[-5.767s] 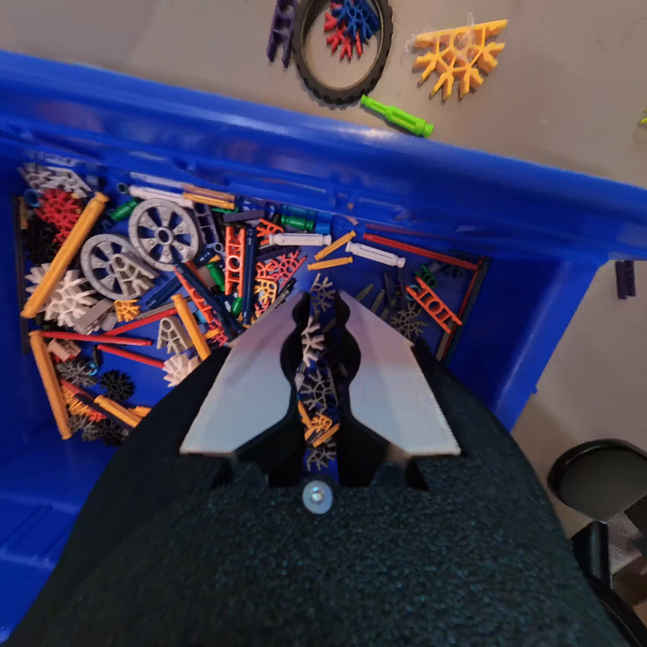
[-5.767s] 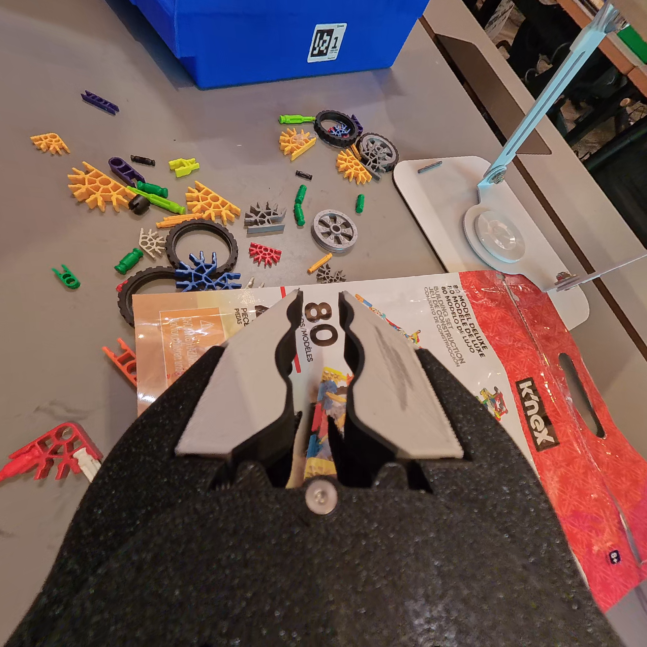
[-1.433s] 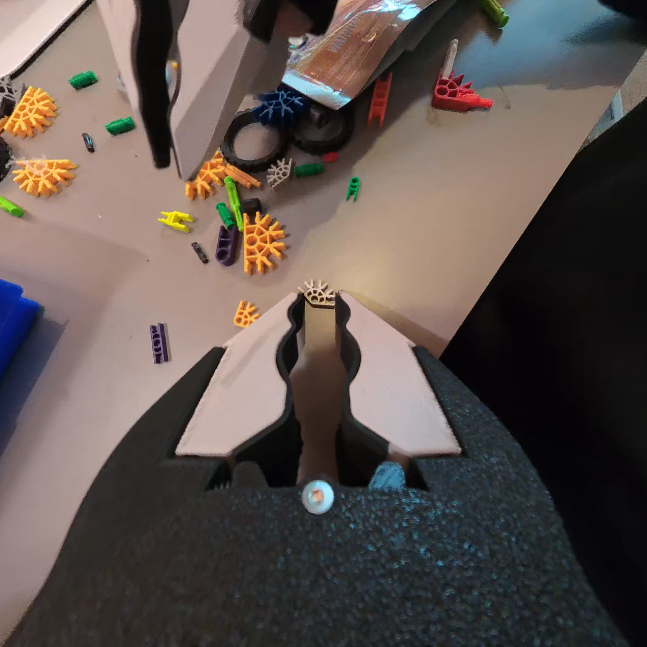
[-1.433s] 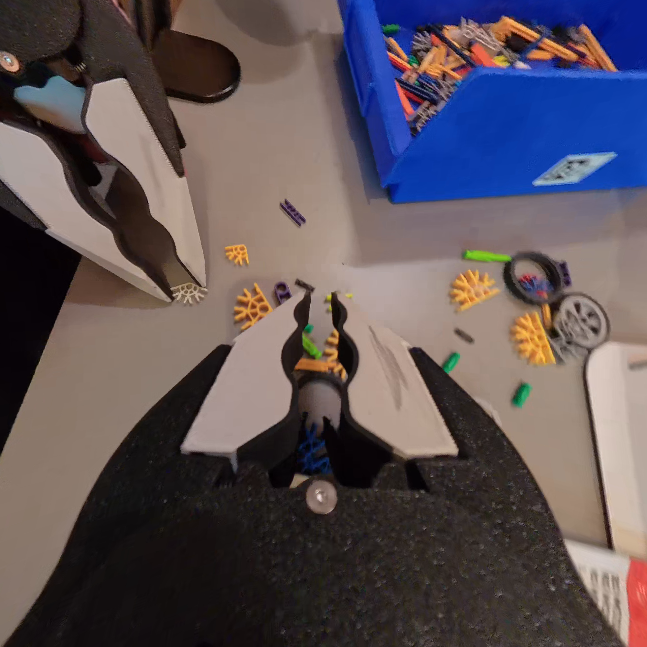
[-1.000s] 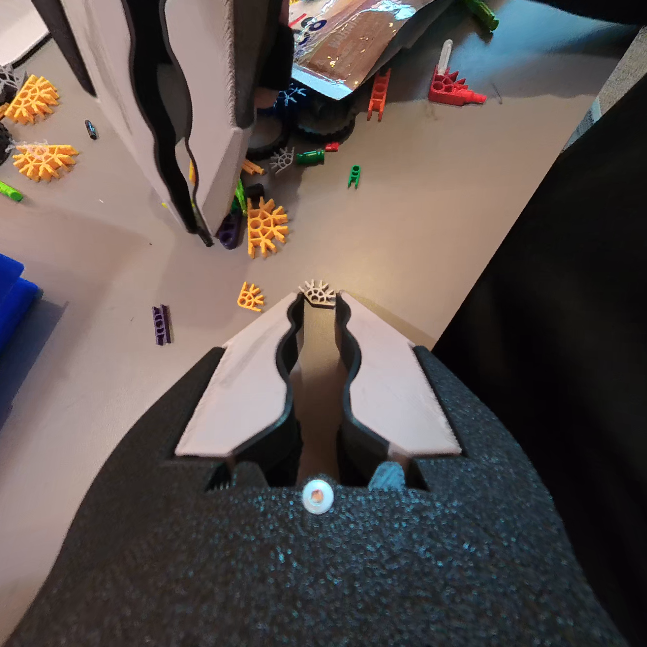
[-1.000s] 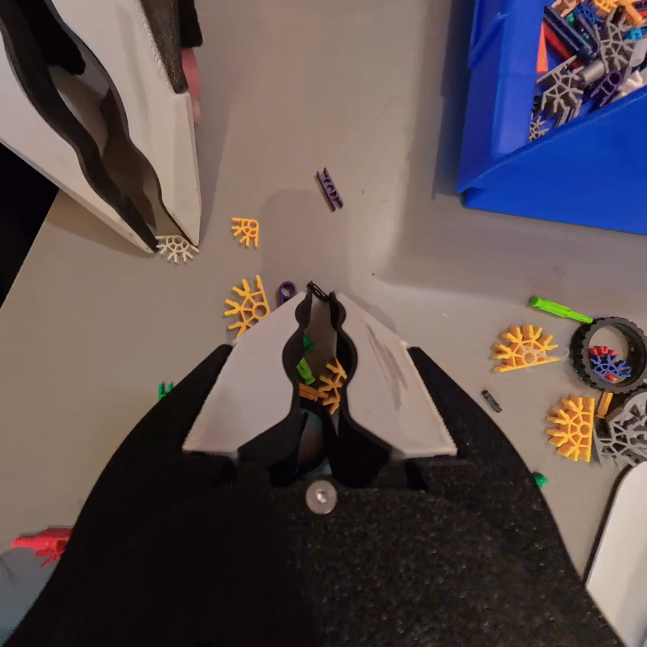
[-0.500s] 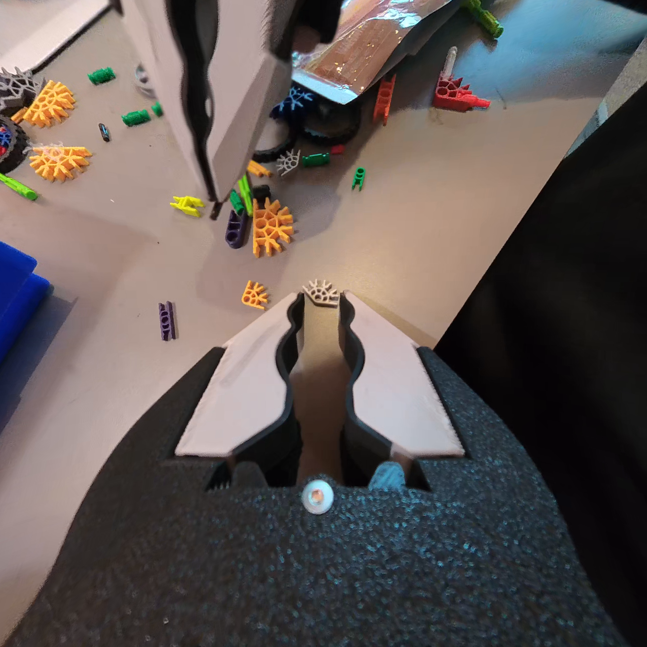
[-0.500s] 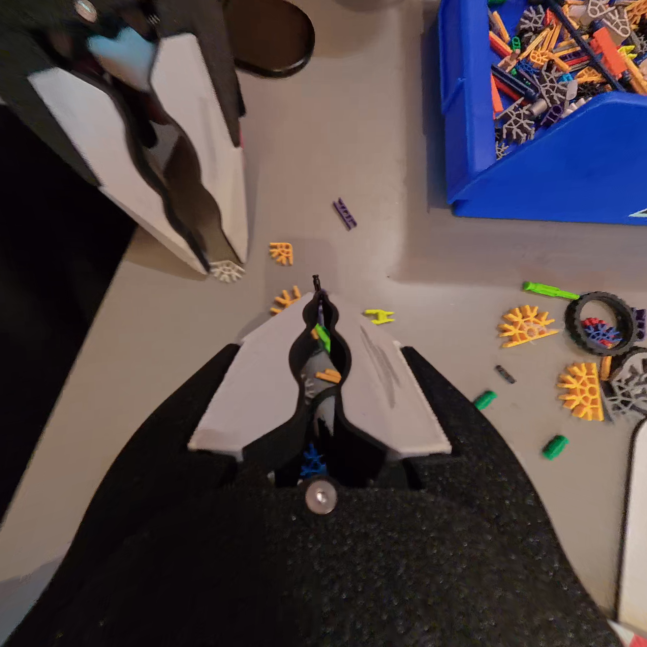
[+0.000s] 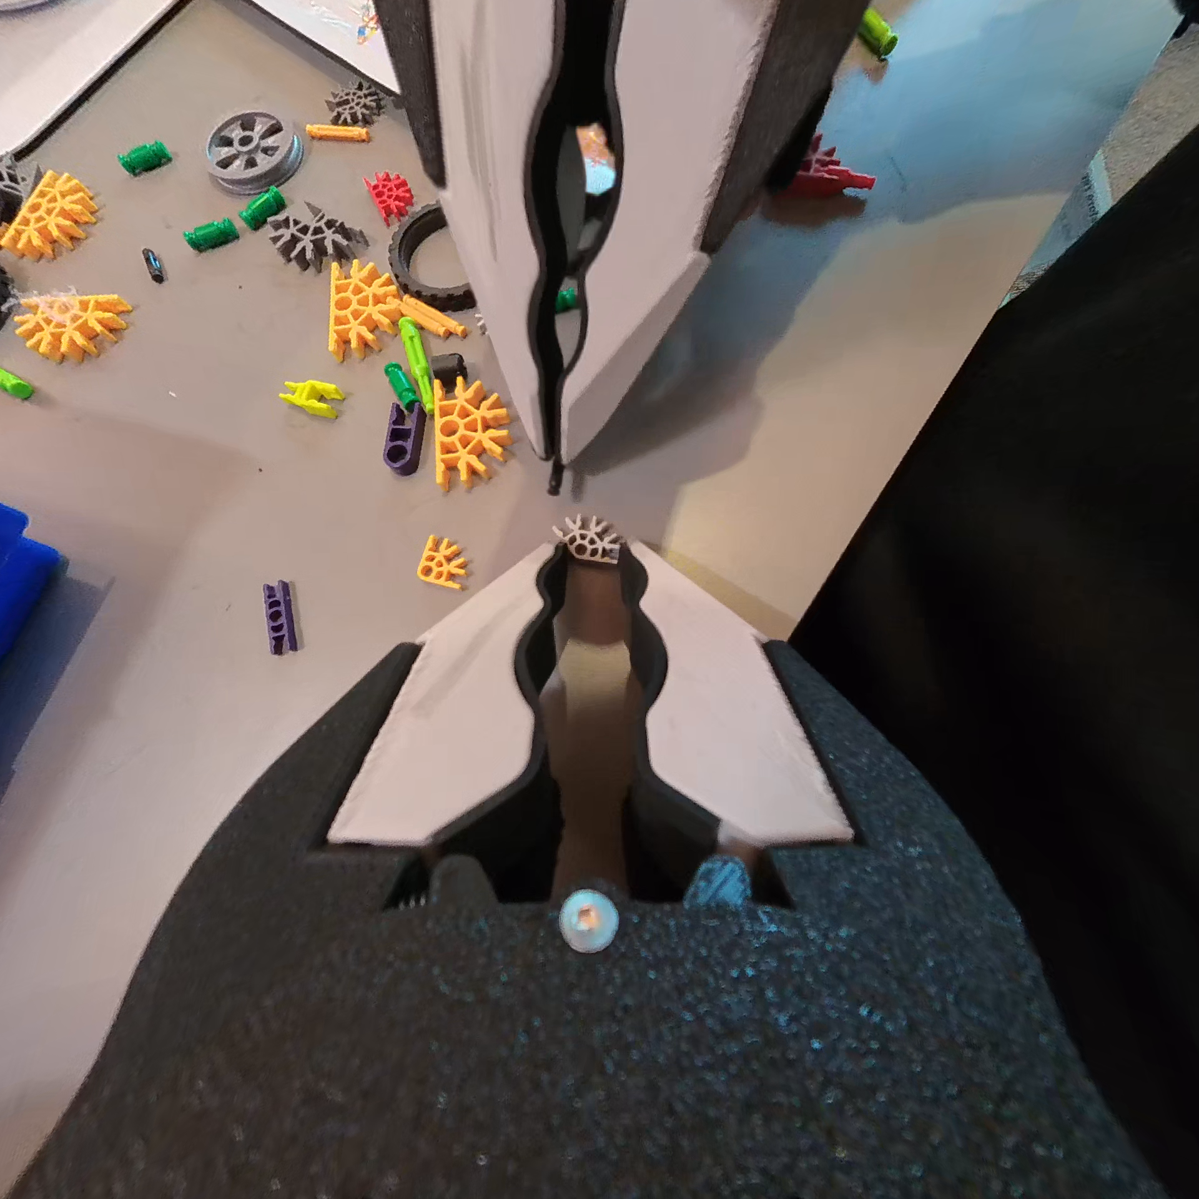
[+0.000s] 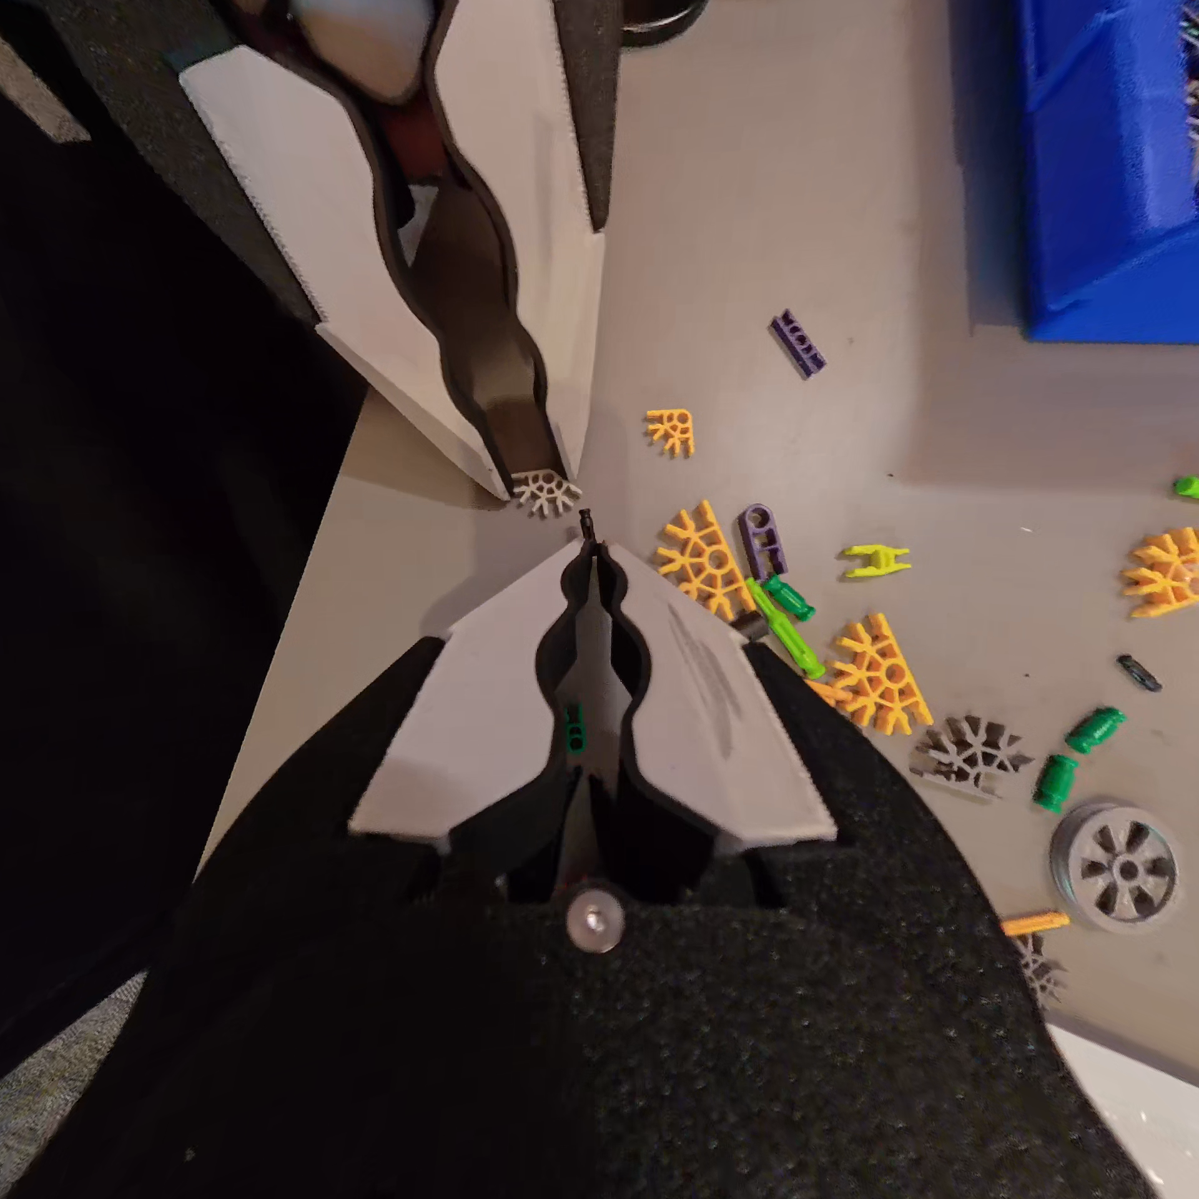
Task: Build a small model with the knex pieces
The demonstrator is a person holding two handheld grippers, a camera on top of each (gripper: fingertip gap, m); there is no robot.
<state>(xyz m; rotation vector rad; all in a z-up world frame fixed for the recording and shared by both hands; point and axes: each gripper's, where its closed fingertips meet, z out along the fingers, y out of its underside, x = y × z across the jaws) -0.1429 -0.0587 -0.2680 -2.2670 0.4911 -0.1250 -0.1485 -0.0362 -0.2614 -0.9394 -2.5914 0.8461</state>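
My left gripper (image 9: 589, 553) is shut on a small white fan-shaped connector (image 9: 588, 542), which it holds by its flat edge just above the grey table. My right gripper (image 10: 593, 549) is shut on a short black rod (image 10: 587, 521) that sticks out past its tips. The rod's tip points at the connector (image 10: 545, 491) and sits a small gap from it. In the left wrist view the right gripper (image 9: 557, 454) comes down from the top, with the rod (image 9: 553, 481) just above the connector. In the right wrist view the left gripper (image 10: 537, 477) comes in from the upper left.
Loose building pieces lie on the table (image 9: 162, 681): yellow fan connectors (image 9: 468, 431), a purple link (image 9: 280, 616), green rods (image 9: 209, 235), a grey wheel (image 9: 254, 150) and a black tyre (image 9: 425, 259). A blue bin (image 10: 1103, 169) stands at the far right. Dark clothing (image 9: 1038, 584) lies past the table edge. Left tips and right tips are each some 9 centimetres from the purple link (image 9: 280, 616). Seen from the right wrist view (image 10: 797, 340) as well.
My right gripper closed on the black rod from the table and swung it over to face the white connector. My left gripper kept holding the connector nearly still.
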